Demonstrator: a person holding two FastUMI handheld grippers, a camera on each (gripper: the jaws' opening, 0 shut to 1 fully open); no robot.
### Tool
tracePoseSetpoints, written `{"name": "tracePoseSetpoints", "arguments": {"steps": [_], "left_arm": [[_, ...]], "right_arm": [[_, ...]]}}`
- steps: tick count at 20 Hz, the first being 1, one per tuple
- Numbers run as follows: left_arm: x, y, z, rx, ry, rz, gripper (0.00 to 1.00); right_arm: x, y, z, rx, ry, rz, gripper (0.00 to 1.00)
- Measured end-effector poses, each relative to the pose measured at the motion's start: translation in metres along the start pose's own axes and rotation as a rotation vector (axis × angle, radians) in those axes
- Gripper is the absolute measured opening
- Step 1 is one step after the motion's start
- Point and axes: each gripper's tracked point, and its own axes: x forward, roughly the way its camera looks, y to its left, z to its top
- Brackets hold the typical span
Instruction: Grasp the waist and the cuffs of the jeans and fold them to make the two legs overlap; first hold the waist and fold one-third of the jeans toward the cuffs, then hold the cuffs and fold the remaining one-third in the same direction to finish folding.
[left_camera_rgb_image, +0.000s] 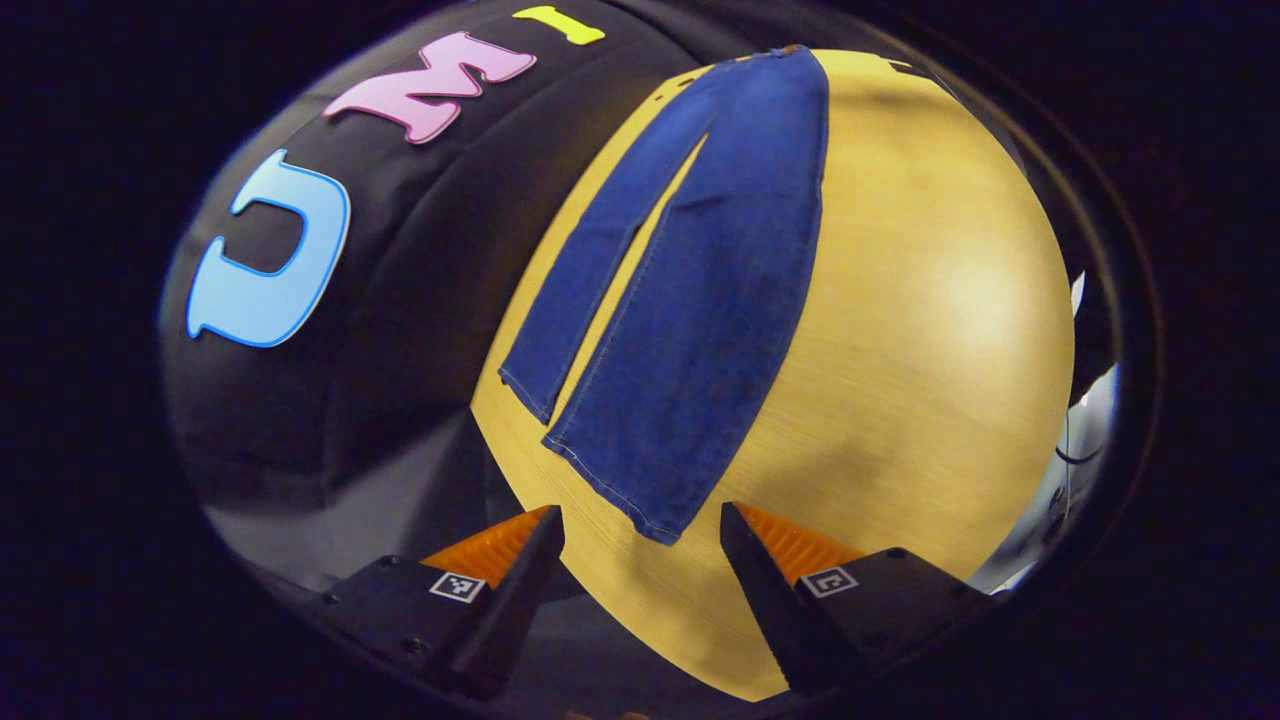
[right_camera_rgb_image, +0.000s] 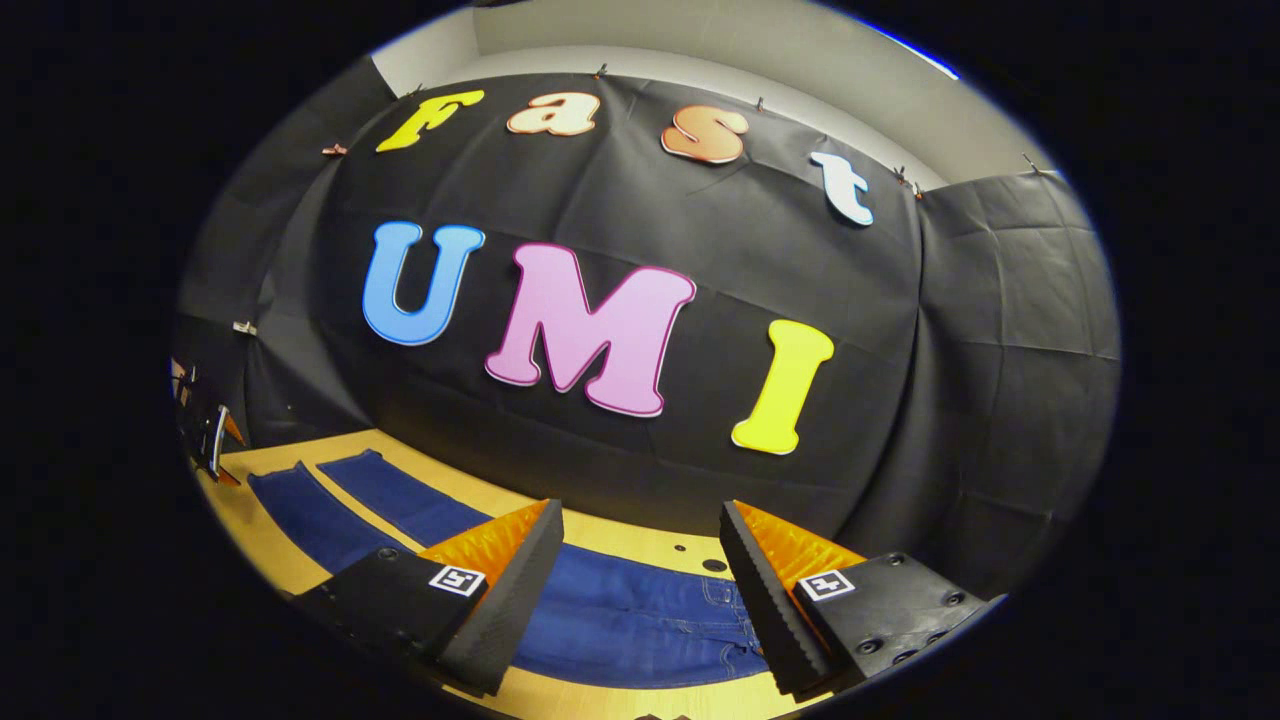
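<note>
Both tools are hanging apart: left tool (left_camera_rgb_image: 642, 525) nearing the jeans (left_camera_rgb_image: 700, 300) cuff, right tool (right_camera_rgb_image: 640, 560) over the waist; pinching the desk-edge seams squarely should overlap the legs

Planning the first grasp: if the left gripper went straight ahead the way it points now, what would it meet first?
Probably the near cuff of the flat blue denim jeans on the yellow wooden table. The left gripper is open and aimed at it; depth is unclear.
</note>
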Motion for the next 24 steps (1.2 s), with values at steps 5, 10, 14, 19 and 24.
{"name": "tracePoseSetpoints", "arguments": {"steps": [5,10,14,19,24], "left_arm": [[0.048,-0.001,-0.021,0.160,0.066,-0.079,0.98],[0.071,0.010,-0.011,0.257,0.034,-0.117,0.88],[0.092,0.021,-0.002,0.246,0.038,-0.139,0.67],[0.102,0.019,0.001,0.234,0.062,-0.136,0.22],[0.103,0.021,0.001,0.223,0.058,-0.112,0.14]], "right_arm": [[0.019,-0.027,-0.041,-0.048,0.046,-0.057,0.98],[0.039,-0.058,-0.084,-0.107,0.111,-0.102,0.98],[0.055,-0.076,-0.113,-0.174,0.143,-0.114,0.98],[0.068,-0.107,-0.139,-0.234,0.183,-0.139,0.98],[0.082,-0.127,-0.159,-0.400,0.209,-0.069,0.98]]}}
